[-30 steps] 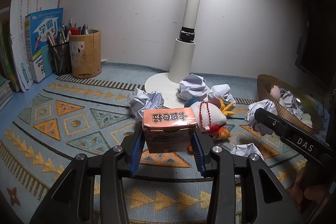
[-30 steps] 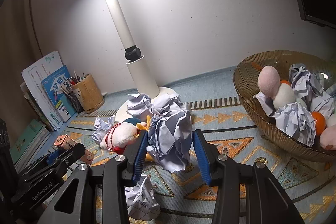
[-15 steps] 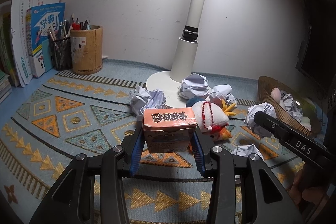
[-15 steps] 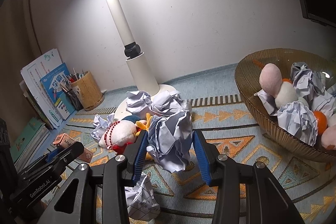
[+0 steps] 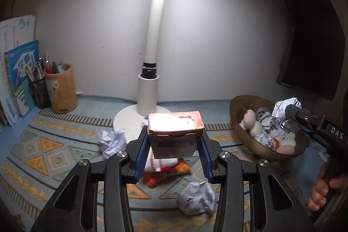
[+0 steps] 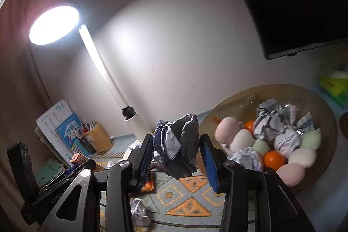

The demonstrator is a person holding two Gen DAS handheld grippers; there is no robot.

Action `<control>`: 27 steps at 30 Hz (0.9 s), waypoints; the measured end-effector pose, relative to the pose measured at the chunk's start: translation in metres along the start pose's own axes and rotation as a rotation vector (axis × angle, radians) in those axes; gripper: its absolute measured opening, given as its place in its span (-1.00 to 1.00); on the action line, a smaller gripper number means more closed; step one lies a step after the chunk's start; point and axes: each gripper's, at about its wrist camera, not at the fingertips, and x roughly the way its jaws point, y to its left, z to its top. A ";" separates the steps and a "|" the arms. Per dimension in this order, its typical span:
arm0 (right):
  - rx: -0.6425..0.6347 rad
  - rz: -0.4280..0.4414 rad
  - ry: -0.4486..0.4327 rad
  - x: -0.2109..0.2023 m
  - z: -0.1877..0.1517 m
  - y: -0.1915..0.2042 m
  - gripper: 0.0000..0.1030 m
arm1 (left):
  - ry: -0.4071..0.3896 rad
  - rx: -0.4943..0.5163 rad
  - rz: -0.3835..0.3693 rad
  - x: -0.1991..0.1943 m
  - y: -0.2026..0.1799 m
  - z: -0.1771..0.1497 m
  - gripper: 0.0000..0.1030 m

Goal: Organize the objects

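- Left gripper (image 5: 175,150) is clamped on the box (image 5: 175,136), held above the mat left of the basket (image 5: 243,129).
- Right gripper (image 6: 177,159) is clamped on a paper ball (image 6: 176,145), just left of the basket.

From my left camera, the orange cardboard box (image 5: 175,134) covers most of the white-and-orange plush toy (image 5: 165,169) — only a blurred lower edge shows. The box's top is washed out by glare, its print unreadable. On my right view, the crumpled grey-white paper ball (image 6: 177,146) hides the white lamp base, and the woven brown basket (image 6: 326,123) runs behind the gripper arm.
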 end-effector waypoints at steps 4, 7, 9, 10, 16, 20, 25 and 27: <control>0.039 -0.080 0.065 -0.003 0.033 -0.050 -0.17 | 0.001 0.107 -0.143 0.033 -0.080 0.022 -0.25; -0.012 -0.124 0.121 0.009 0.045 -0.061 -0.17 | 0.075 0.078 -0.250 0.075 -0.119 0.030 -0.25; -0.032 -0.137 0.171 0.020 0.049 -0.065 -0.10 | 0.124 0.084 -0.268 0.101 -0.138 0.032 -0.23; -0.027 -0.148 0.191 0.024 0.051 -0.068 0.24 | 0.150 0.105 -0.267 0.112 -0.146 0.033 -0.16; 0.022 -0.121 0.184 0.012 0.052 -0.076 1.00 | 0.271 0.086 -0.330 0.127 -0.149 0.029 0.99; 0.041 -0.087 0.134 -0.004 0.040 -0.045 1.00 | 0.223 0.137 -0.213 0.104 -0.123 0.030 0.99; -0.016 0.023 0.187 0.003 -0.011 0.024 1.00 | 0.204 0.098 -0.039 0.073 -0.040 0.027 0.99; -0.069 0.054 0.251 0.016 -0.044 0.056 1.00 | 0.241 0.043 0.043 0.069 0.008 0.017 0.99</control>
